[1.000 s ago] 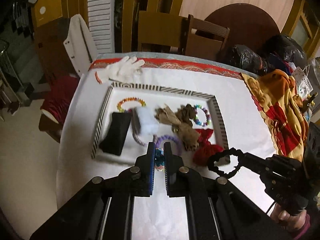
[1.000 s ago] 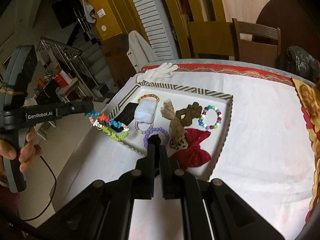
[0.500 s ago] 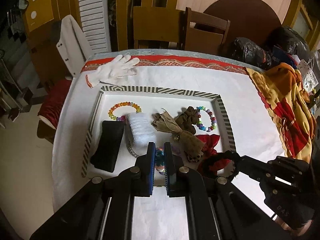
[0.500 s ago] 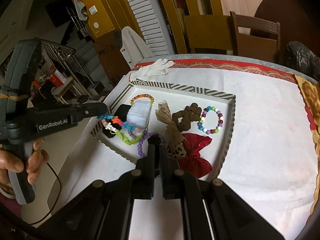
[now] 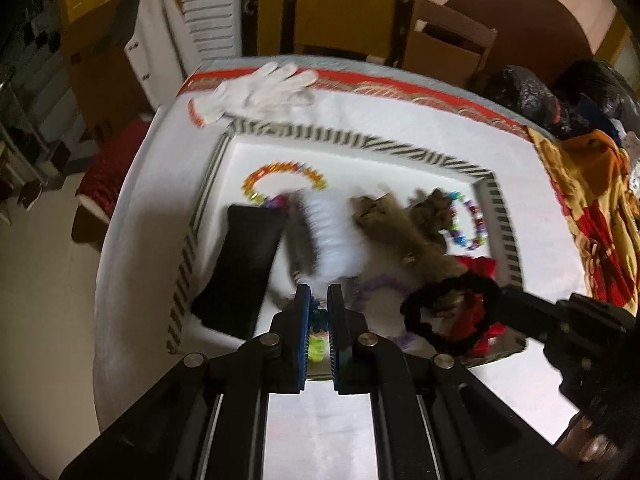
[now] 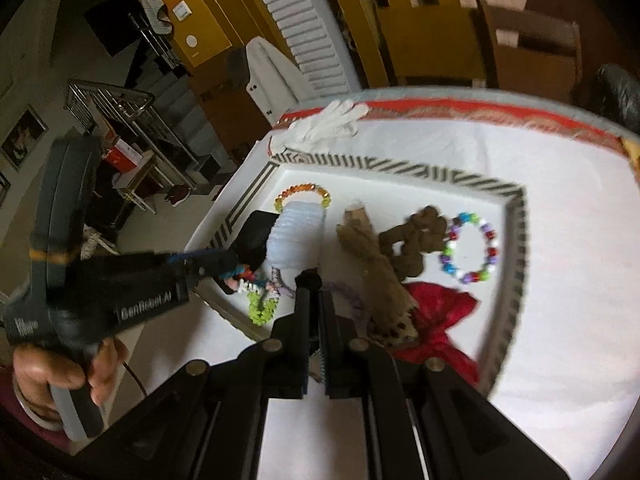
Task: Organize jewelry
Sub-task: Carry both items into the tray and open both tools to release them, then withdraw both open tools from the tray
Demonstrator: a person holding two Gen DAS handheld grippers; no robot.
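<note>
Basically, left claw (image 5: pixel 318 316) pinched on a multicoloured bead bracelet (image 6: pixel 260 300), right claw (image 6: pixel 314 280) clamped on a black scrunchie (image 5: pixel 452 316) (both blurred); striped tray (image 5: pixel 360 142) directly beneath both.

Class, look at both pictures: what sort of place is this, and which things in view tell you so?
Most likely a room in a home, perhaps a dining area. A cloth-covered table carries the jewelry tray, wooden chairs stand behind it, and a staircase with a railing rises at the side.

A black-and-white striped rim is being shown on the white tray (image 6: pixel 404 168); an orange bracelet (image 5: pixel 280 176), a red bow (image 6: pixel 436 316) and a black pouch (image 5: pixel 240 264) are being displayed.
</note>
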